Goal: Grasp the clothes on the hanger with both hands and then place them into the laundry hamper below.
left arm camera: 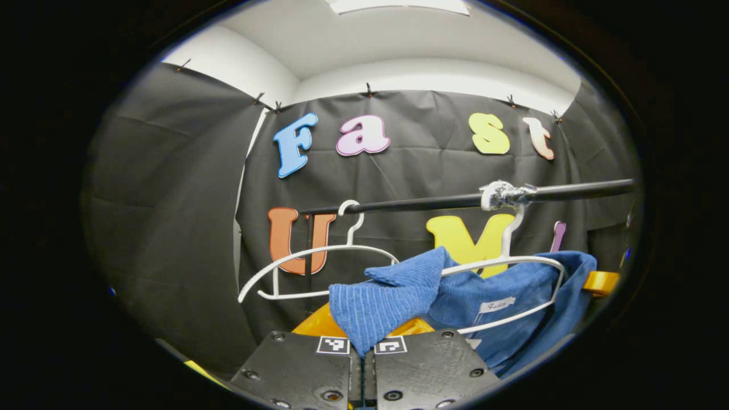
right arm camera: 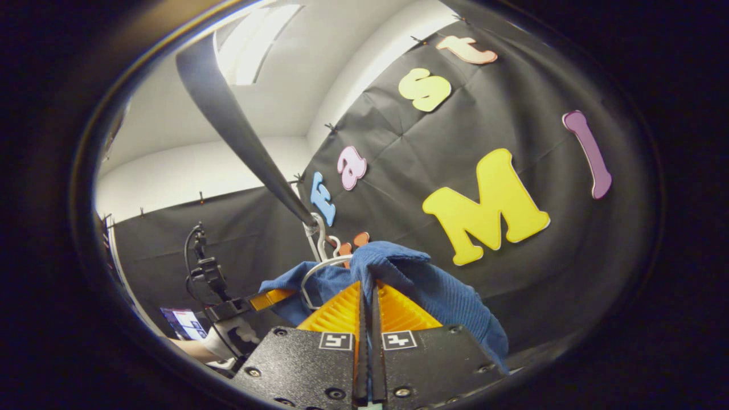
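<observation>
While both grippers (left arm camera: pixel 363 341) (right arm camera: pixel 367 296) clench the shirt (left arm camera: pixel 501 296), it hangs on its hanger (left arm camera: pixel 512 267). Lifting off and the hamper drop remain.

Garment (left arm camera: pixel 393 296): blue cloth, ribbed knit texture, matt; a small white fabric label sewn inside.
Hangers, near (left arm camera: pixel 512 267) and far left (left arm camera: pixel 319 256): white, smooth, slightly glossy, plastic or coated wire, cannot tell which.
Rail (left arm camera: pixel 421 201): black rod, smooth, satin sheen; a crinkled shiny wrap (left arm camera: pixel 501 195) around it.
Left gripper (left arm camera: pixel 363 341) body: matt black plates with metal screws.
Right gripper (right arm camera: pixel 367 302) fingers (right arm camera: pixel 342 310): ridged, matt surface.
</observation>
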The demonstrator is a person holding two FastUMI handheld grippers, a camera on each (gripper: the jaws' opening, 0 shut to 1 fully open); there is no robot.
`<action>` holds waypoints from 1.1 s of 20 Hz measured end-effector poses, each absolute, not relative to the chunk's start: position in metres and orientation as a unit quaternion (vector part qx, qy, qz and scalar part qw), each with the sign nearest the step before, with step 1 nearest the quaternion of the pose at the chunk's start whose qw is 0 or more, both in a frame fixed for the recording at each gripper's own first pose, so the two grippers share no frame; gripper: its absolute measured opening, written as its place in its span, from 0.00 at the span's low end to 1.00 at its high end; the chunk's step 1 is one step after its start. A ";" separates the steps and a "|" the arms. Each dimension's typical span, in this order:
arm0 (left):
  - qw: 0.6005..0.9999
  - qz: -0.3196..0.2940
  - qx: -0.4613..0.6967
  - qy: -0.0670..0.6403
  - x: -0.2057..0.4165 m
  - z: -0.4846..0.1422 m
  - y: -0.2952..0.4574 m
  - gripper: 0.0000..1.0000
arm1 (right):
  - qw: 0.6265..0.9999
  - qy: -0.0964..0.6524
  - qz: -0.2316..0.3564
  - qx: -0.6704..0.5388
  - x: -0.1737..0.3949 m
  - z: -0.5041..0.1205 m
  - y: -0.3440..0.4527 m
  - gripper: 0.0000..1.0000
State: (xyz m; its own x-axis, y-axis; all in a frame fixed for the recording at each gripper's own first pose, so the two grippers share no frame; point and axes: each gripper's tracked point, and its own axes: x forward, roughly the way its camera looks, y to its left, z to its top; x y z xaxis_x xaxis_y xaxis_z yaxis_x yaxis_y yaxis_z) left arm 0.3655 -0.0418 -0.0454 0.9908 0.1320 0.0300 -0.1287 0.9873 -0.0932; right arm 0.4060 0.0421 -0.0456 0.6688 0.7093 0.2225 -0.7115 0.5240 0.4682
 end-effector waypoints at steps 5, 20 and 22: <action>0.997 0.067 -0.031 -0.014 0.365 -0.046 -0.040 0.05 | 0.883 -0.004 0.391 0.258 0.412 -0.052 0.053 0.03; 0.990 -0.003 -0.140 -0.008 0.395 -0.021 -0.009 0.05 | 0.763 -0.045 0.435 0.476 0.441 0.007 0.010 0.03; 0.983 -0.018 -0.185 0.010 0.401 -0.027 0.008 0.05 | 0.761 -0.049 0.421 0.491 0.448 0.007 -0.006 0.02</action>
State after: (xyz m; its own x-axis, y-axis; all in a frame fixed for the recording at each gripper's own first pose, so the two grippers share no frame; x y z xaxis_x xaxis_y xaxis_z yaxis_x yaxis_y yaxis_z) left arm 0.4010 0.0080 -0.0274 0.9992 -0.0388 -0.0126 0.0315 0.9310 -0.3636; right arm 0.4484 -0.0056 0.0066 0.6404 0.5929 0.4882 -0.6895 0.1639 0.7055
